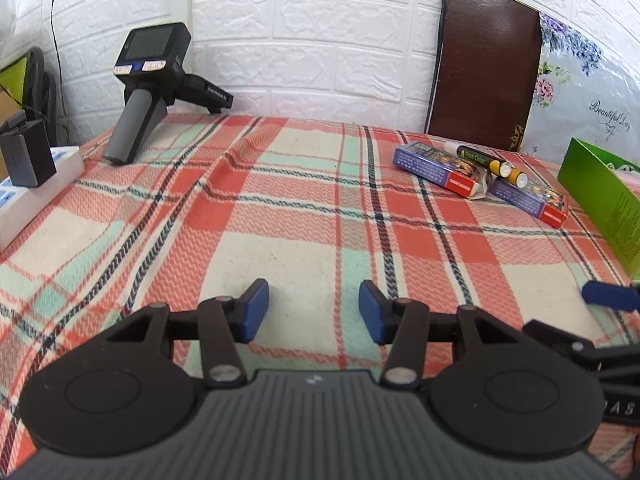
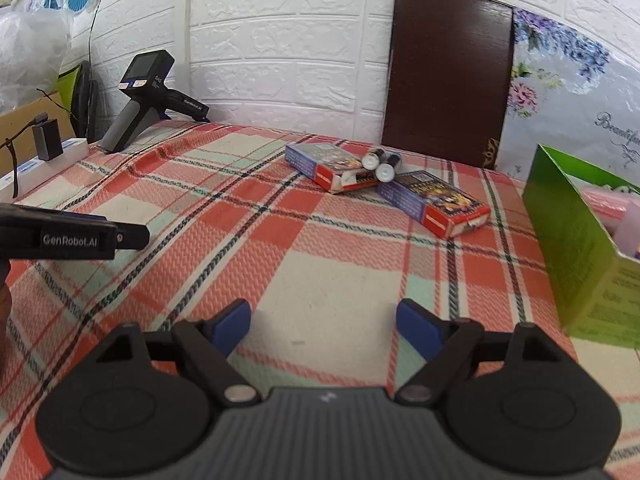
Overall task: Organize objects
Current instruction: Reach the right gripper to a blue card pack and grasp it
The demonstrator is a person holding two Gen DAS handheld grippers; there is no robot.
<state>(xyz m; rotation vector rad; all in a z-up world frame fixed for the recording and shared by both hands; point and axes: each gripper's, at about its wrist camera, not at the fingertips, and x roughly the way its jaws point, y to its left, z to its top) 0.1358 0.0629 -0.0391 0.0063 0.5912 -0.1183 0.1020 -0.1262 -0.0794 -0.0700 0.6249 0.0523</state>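
Two blue-and-red card boxes lie on the plaid cloth at the far right: one open-ended [image 1: 438,167] [image 2: 326,165], one closer to the green box [image 1: 530,198] [image 2: 434,202]. Two yellow-and-black markers [image 1: 490,162] [image 2: 382,164] rest across them. A green open box [image 1: 600,204] [image 2: 576,248] stands at the right edge. My left gripper [image 1: 313,310] is open and empty over the cloth's near middle; its side shows in the right wrist view [image 2: 80,236]. My right gripper [image 2: 324,326] is open and empty, to the right of the left one.
A spare black handheld gripper [image 1: 154,88] [image 2: 146,98] stands at the back left. A white power strip with a black adapter [image 1: 28,176] [image 2: 48,152] lies at the left edge. A dark brown board [image 1: 484,68] [image 2: 446,76] and a floral panel [image 1: 580,92] lean on the white brick wall.
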